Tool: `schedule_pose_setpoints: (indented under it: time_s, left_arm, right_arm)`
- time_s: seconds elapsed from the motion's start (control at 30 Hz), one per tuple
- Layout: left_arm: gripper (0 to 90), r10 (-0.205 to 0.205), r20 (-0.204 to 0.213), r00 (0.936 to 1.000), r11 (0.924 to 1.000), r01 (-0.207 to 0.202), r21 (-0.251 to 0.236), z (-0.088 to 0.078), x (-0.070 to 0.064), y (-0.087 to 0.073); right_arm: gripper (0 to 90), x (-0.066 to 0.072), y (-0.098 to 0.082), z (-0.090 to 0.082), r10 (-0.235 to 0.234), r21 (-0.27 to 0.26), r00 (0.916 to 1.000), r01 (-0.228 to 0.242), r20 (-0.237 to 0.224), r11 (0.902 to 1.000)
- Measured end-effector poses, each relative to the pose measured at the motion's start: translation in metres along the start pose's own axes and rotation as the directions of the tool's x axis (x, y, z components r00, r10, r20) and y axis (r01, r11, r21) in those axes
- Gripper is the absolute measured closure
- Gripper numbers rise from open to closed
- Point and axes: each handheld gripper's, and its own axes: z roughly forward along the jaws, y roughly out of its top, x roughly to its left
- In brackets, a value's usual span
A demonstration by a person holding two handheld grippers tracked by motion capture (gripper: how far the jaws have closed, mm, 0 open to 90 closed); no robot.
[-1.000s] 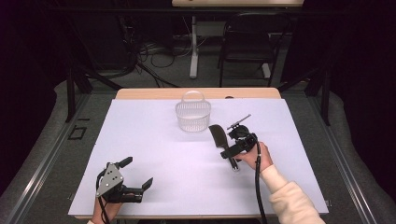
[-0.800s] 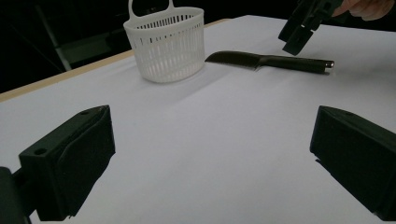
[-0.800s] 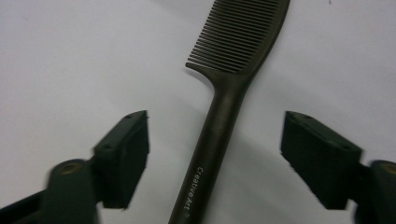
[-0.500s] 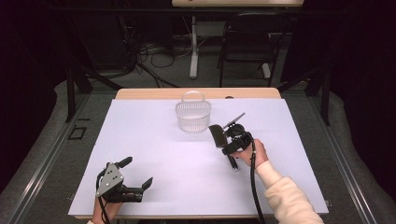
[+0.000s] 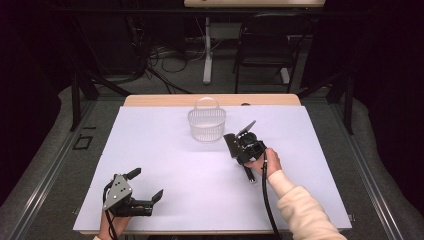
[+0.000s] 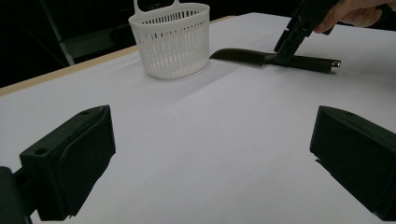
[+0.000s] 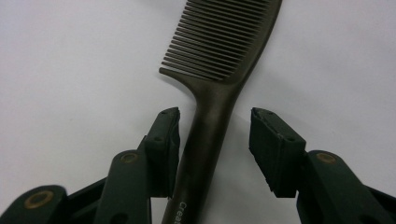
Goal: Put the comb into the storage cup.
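Note:
A dark brown comb (image 7: pixel 219 46) lies flat on the white table, its teeth end toward the white slotted basket (image 5: pixel 206 124). My right gripper (image 7: pixel 215 126) points down over the comb's handle, which sits between the jaws. The jaws have just been closing: the left pad is at the handle's side, while a gap remains at the right pad. In the high view the right gripper (image 5: pixel 240 142) covers the comb (image 5: pixel 249 175) right of the basket. My left gripper (image 5: pixel 146 184) rests open near the front left edge, with nothing between its jaws.
The basket (image 6: pixel 170 39) stands upright with its handle up, just behind the comb (image 6: pixel 261 58) and the right gripper (image 6: pixel 289 42). White sheet (image 5: pixel 165 150) covers the table; a wooden strip runs along the far edge. Chairs and cables lie beyond it.
The right gripper has dropped a little and shifted toward the basket, and its jaws have narrowed from wide apart to close around the comb's handle. The left gripper has stayed put.

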Motion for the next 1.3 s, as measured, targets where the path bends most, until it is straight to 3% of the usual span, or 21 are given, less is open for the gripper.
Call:
schedule_pose_setpoints:
  time_s: [0.03, 0.33, 0.53, 0.73, 0.77, 0.93, 0.97, 1.0, 1.03, 1.07, 1.1, 1.13, 1.17, 1.2, 1.27, 1.3]
  left_arm:
    - [0.3, -0.001, 0.0, 1.0, 1.0, 0.001, 0.0, 0.0, 0.0, 0.0]
    - [0.3, -0.005, 0.007, 1.0, 1.0, 0.005, -0.004, 0.0, 0.001, 0.0]
    - [0.3, -0.005, 0.008, 1.0, 1.0, 0.005, -0.004, 0.0, 0.0, 0.0]
    - [0.3, -0.004, 0.009, 1.0, 1.0, 0.004, -0.007, 0.0, 0.0, 0.0]
    - [0.3, -0.001, 0.009, 1.0, 1.0, 0.001, -0.007, 0.0, 0.0, 0.0]
    - [0.3, -0.002, 0.009, 1.0, 1.0, 0.002, -0.007, 0.0, 0.0, 0.0]
    - [0.3, -0.005, 0.01, 0.9999, 1.0, 0.005, -0.007, 0.0, 0.0, 0.0]
    - [0.3, -0.005, 0.011, 0.9999, 1.0, 0.005, -0.007, 0.0, 0.0, 0.0]
    - [0.3, -0.005, 0.011, 0.9999, 1.0, 0.005, -0.007, 0.0, 0.0, 0.0]
    - [0.3, -0.006, 0.011, 0.9999, 1.0, 0.007, -0.007, 0.0, 0.0, 0.0]
    - [0.3, -0.005, 0.012, 0.9999, 1.0, 0.005, -0.006, 0.0, 0.0, 0.0]
    - [0.3, -0.006, 0.011, 0.9999, 1.0, 0.006, -0.005, 0.0, 0.0, 0.0]
    - [0.3, -0.003, 0.01, 0.9999, 1.0, 0.004, -0.006, 0.0, 0.0, 0.0]
    - [0.3, -0.004, 0.009, 0.9999, 1.0, 0.004, -0.007, 0.0, 0.0, 0.0]
    - [0.3, -0.007, 0.008, 0.9999, 1.0, 0.007, -0.006, 0.0, 0.0, 0.0]
    - [0.3, -0.007, 0.008, 0.9999, 1.0, 0.007, -0.006, 0.001, 0.0, 0.0]
  right_arm:
    - [53.7, -0.001, -0.001, 0.003, 0.004, -0.026, 1.0, -0.004, 0.0, 0.9997]
    - [61.8, 0.002, 0.0, 0.008, 0.042, -0.019, 0.9991, -0.042, 0.004, 0.9989]
    - [70.7, 0.0, -0.002, 0.007, 0.077, -0.03, 0.9969, -0.078, -0.017, 0.9966]
    - [71.7, -0.004, -0.004, 0.006, 0.107, -0.032, 0.9933, -0.108, -0.044, 0.9936]
    - [71.7, -0.006, -0.004, 0.005, 0.092, -0.02, 0.9949, -0.093, -0.042, 0.9954]
    - [71.9, -0.011, -0.007, 0.005, 0.1, -0.047, 0.9929, -0.103, -0.065, 0.9936]
    - [71.9, -0.013, -0.007, 0.001, 0.094, 0.0, 0.994, -0.094, -0.055, 0.9956]
    - [71.9, -0.014, -0.009, 0.003, 0.104, -0.046, 0.9916, -0.108, -0.076, 0.9931]
    - [72.0, -0.017, -0.007, -0.004, 0.082, 0.039, 0.9955, -0.081, -0.046, 0.996]
    - [72.0, -0.017, -0.01, 0.0, 0.109, -0.039, 0.991, -0.112, -0.079, 0.993]
    - [72.0, -0.02, -0.008, -0.008, 0.074, 0.058, 0.9961, -0.071, -0.049, 0.9958]
    - [71.9, -0.022, -0.008, -0.012, 0.069, 0.096, 0.9961, -0.064, -0.054, 0.9934]
    - [72.0, -0.022, -0.011, -0.008, 0.082, 0.017, 0.9946, -0.082, -0.063, 0.9965]
    - [72.0, -0.023, -0.014, -0.003, 0.103, -0.083, 0.9897, -0.112, -0.099, 0.9903]
    - [72.0, -0.026, -0.016, -0.006, 0.106, -0.081, 0.9893, -0.115, -0.1, 0.9901]
    - [72.0, -0.027, -0.015, -0.01, 0.103, -0.028, 0.9914, -0.105, -0.08, 0.994]
